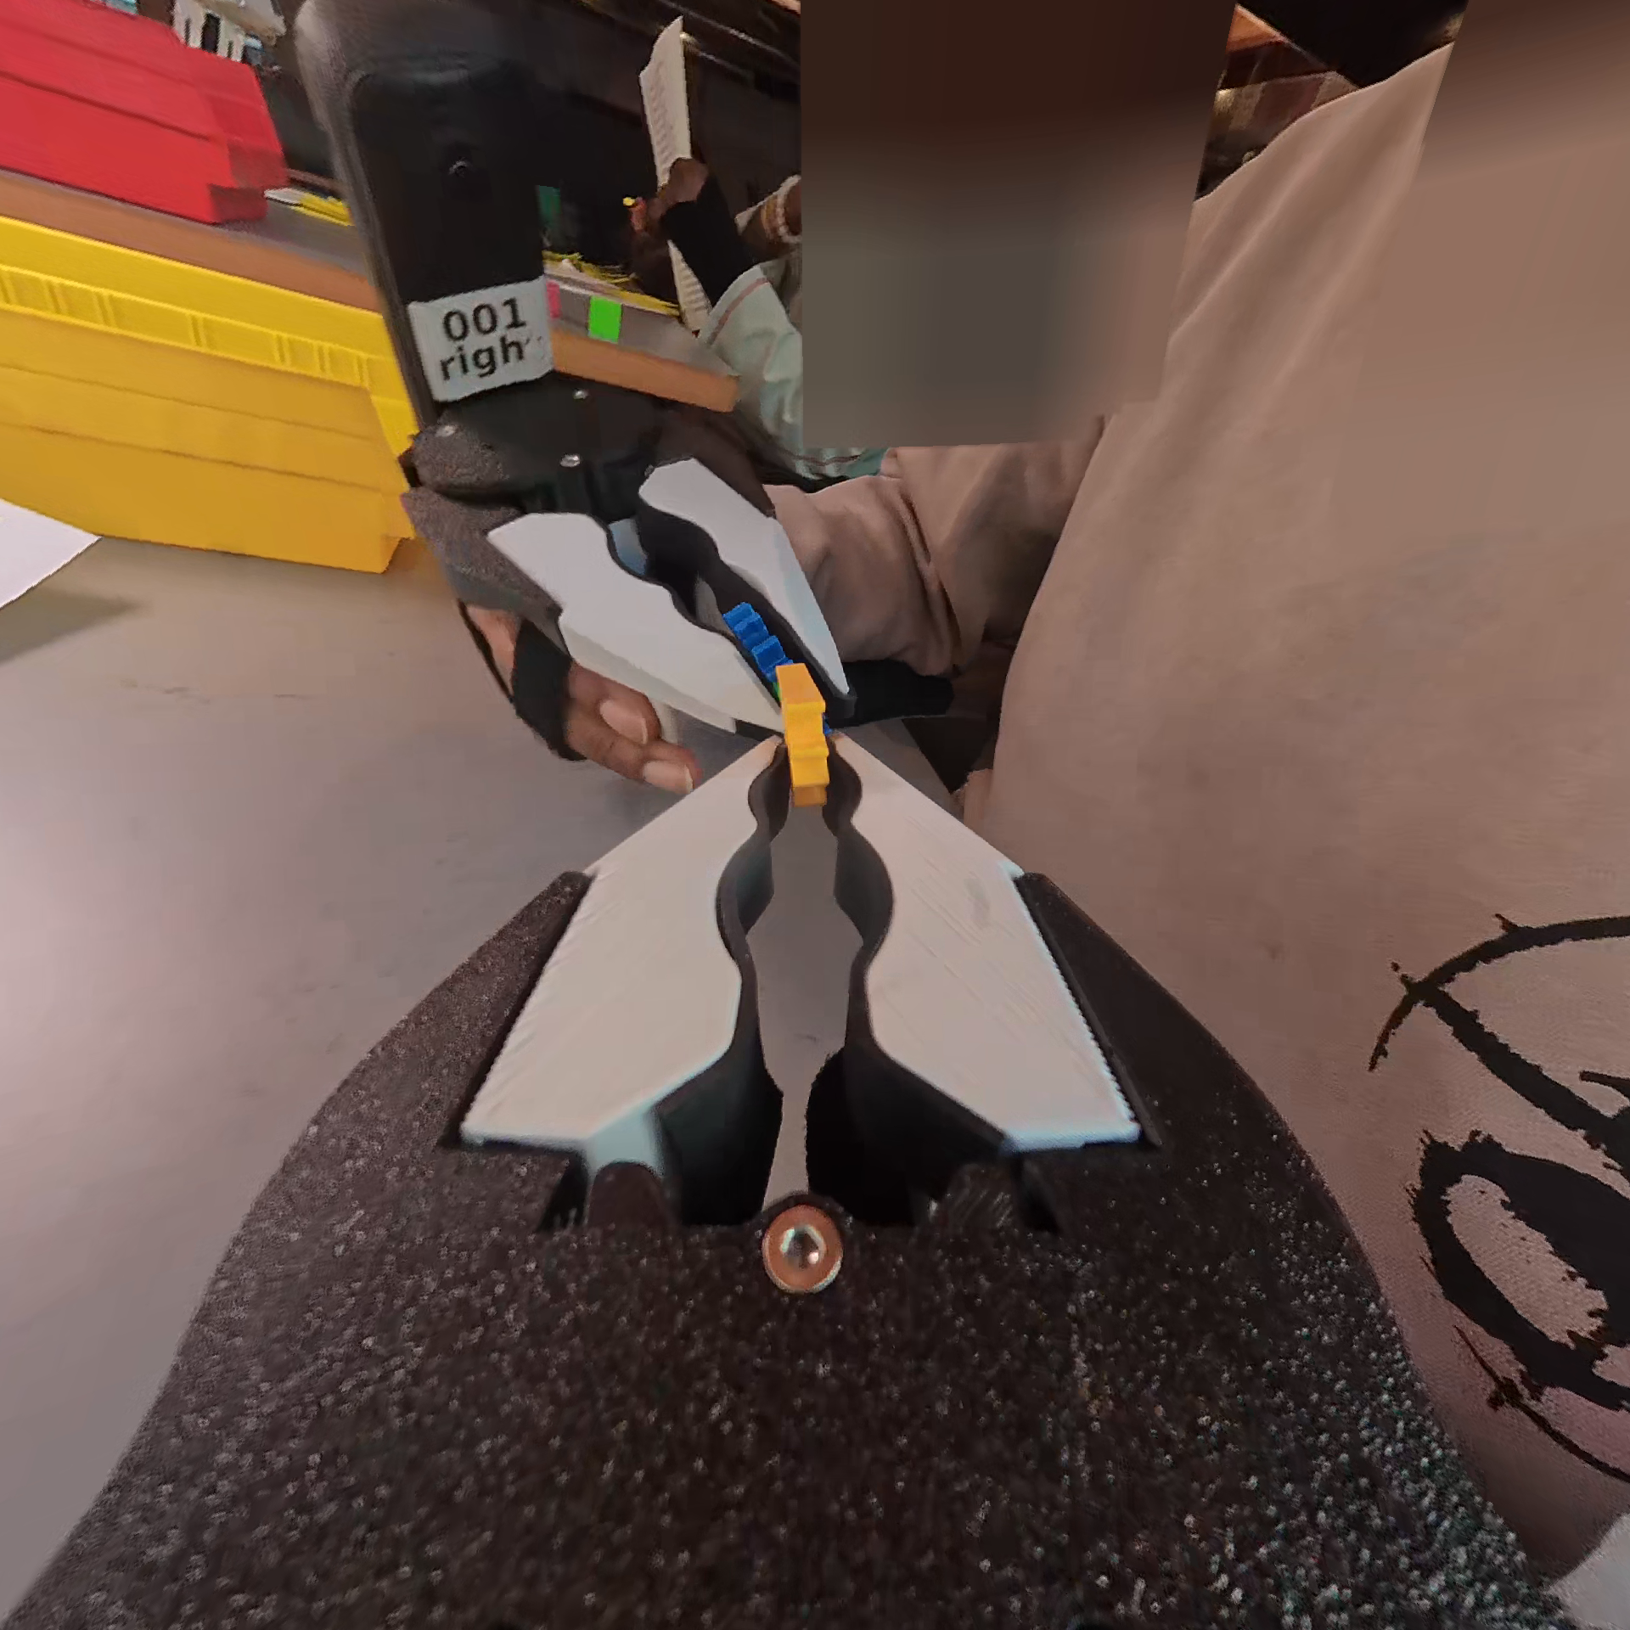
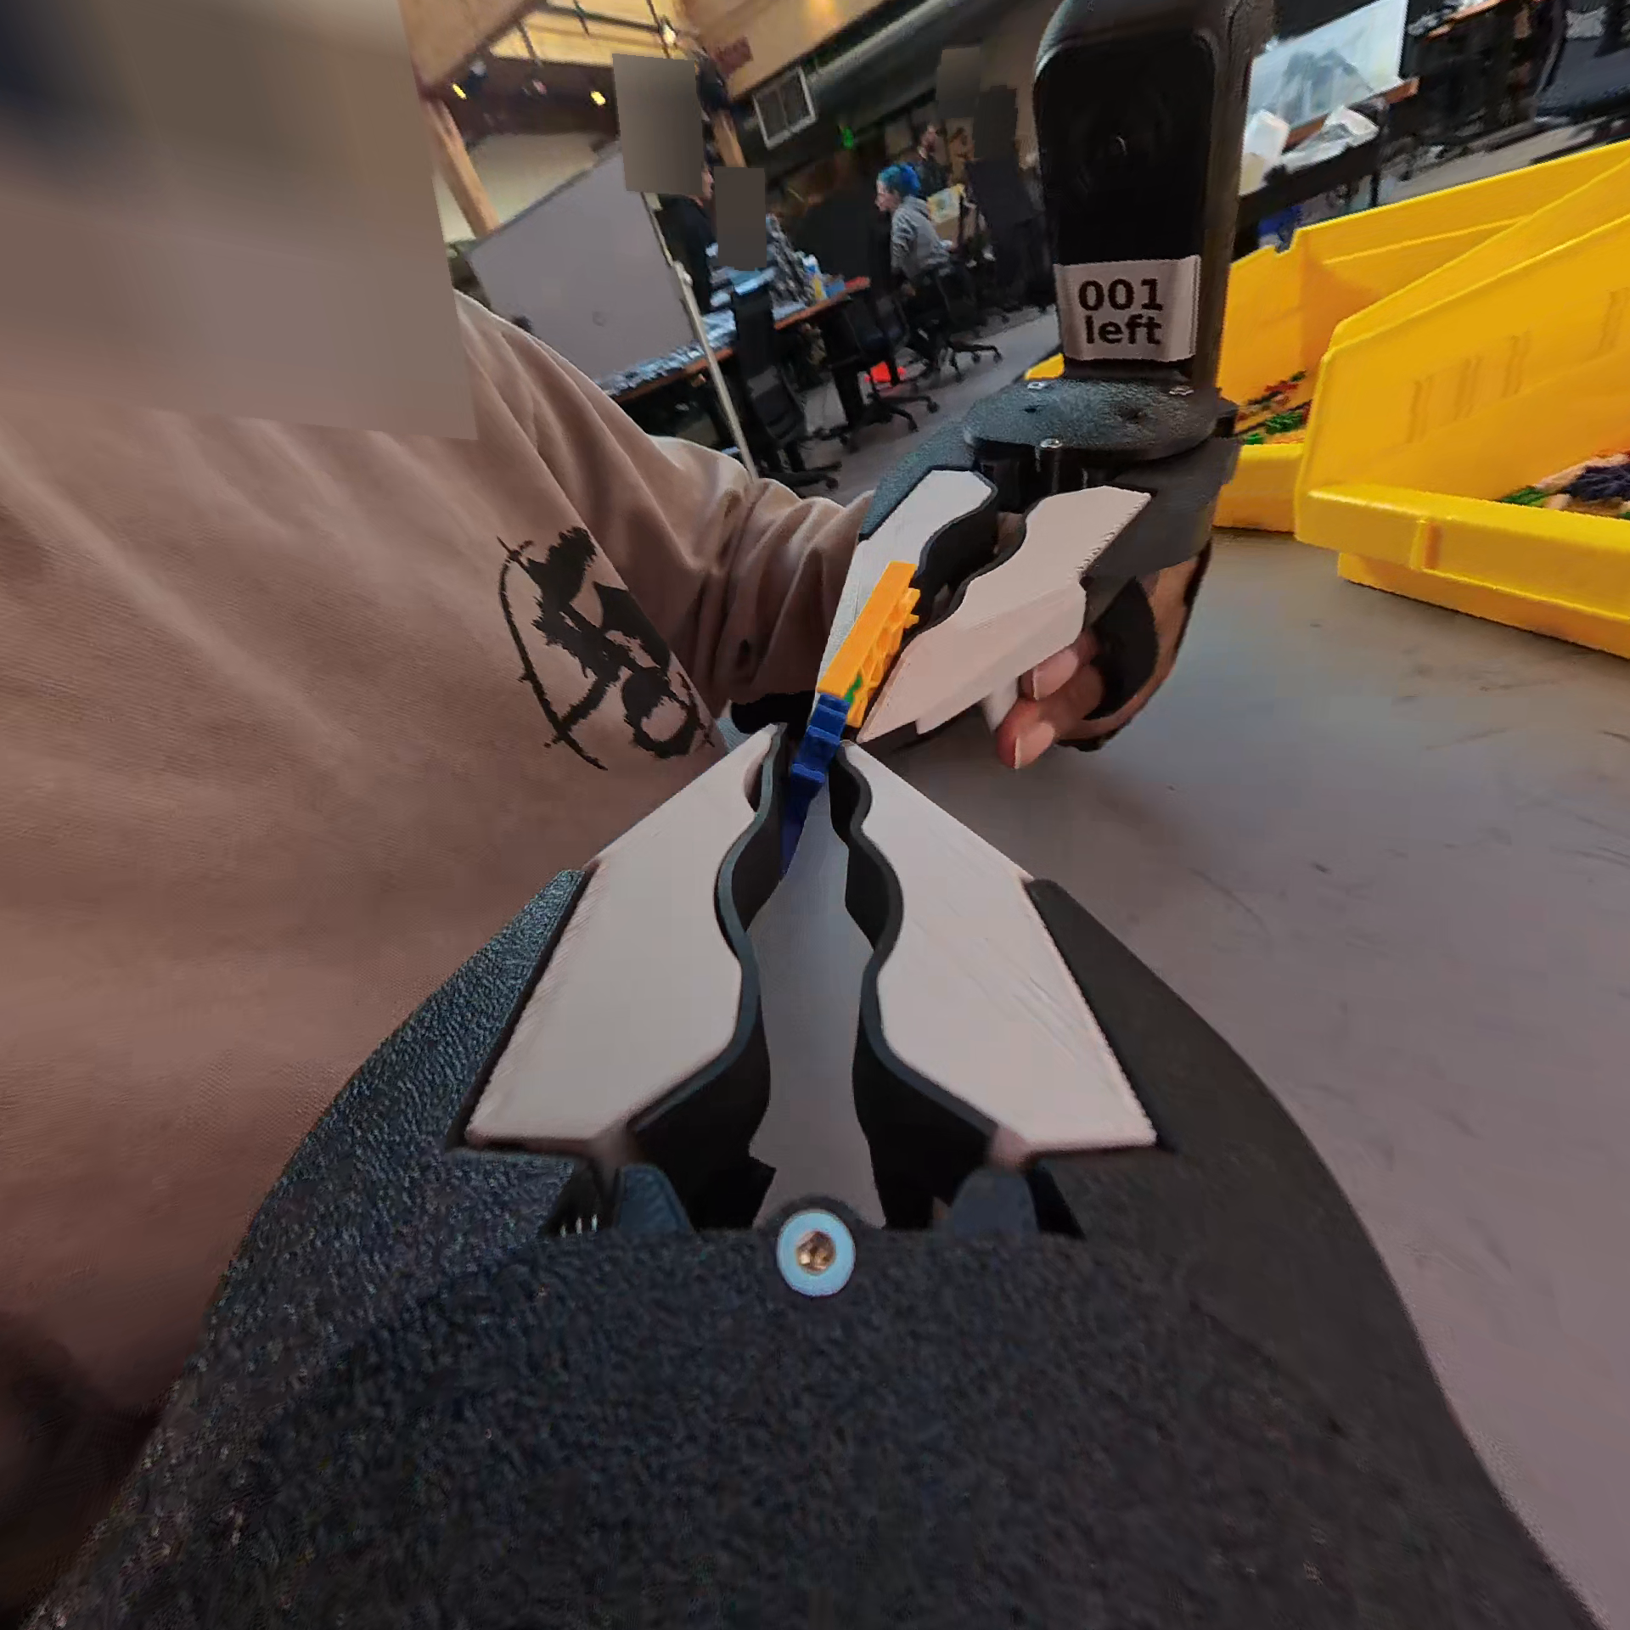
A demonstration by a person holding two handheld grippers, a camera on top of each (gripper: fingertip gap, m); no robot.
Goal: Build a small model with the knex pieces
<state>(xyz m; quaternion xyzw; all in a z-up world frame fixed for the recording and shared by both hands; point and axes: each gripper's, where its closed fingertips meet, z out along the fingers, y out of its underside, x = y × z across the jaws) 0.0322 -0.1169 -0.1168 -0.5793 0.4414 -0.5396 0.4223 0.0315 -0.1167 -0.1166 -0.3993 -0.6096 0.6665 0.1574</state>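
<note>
two claws, left claw [image 1: 807, 750] pinching one orange brick [image 1: 804, 736], right claw [image 2: 807, 750] pinching one blue brick [image 2: 816, 741]

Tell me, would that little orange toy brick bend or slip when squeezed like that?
Probably neither. The orange brick looks like hard moulded plastic, so likely stiff and light. Its studs should help the left gripper keep hold, though smooth sides could slip. It meets a blue brick in the right gripper.

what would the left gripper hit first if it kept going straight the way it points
The left gripper, shut on the orange brick, points at the right gripper, whose tips meet it around the blue brick. It would likely press into those first.
</note>
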